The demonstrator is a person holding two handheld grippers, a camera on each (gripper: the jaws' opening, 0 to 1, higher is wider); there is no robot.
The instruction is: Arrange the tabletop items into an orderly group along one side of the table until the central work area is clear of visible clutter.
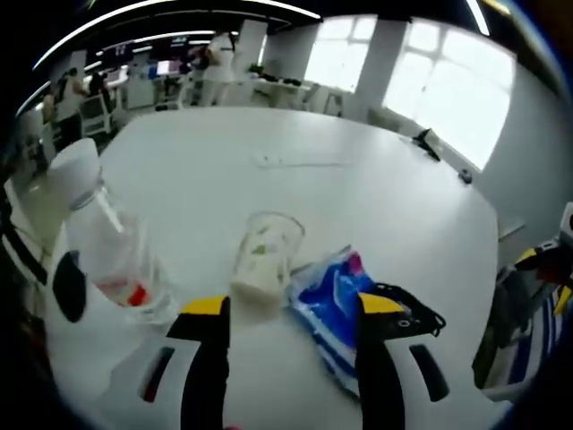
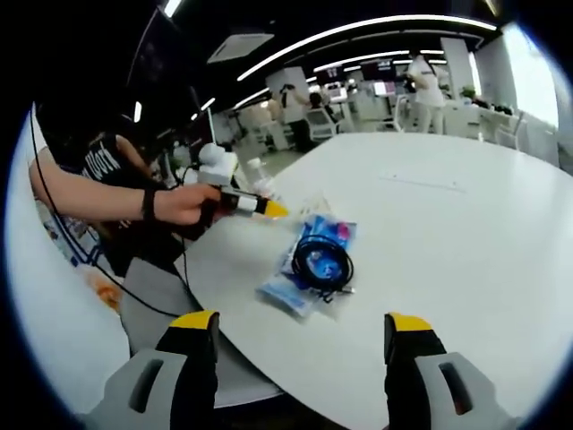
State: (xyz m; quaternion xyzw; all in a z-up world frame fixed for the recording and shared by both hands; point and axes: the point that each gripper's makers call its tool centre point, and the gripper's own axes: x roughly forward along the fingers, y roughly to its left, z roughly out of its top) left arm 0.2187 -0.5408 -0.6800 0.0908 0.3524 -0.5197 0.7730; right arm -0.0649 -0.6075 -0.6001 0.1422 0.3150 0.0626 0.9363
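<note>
Mostly done, I'd judge; clear plastic bottle w/ white cap (image 1: 94, 235), clear glass cup (image 1: 264, 255) and blue snack packet (image 1: 329, 305) under black coiled cable (image 2: 322, 262) sit grouped at near edge of white desk (image 1: 295, 188); centre bare; left gripper (image 1: 291, 309) & right gripper (image 2: 295, 327) both spread, holding nothing; only tightening left.

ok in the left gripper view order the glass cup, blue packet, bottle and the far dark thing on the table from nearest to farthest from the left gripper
1. glass cup, just ahead of the left gripper, and blue packet, by the right jaw: too close to call.
2. clear bottle, off to the left.
3. dark object, far right across the table.
</note>
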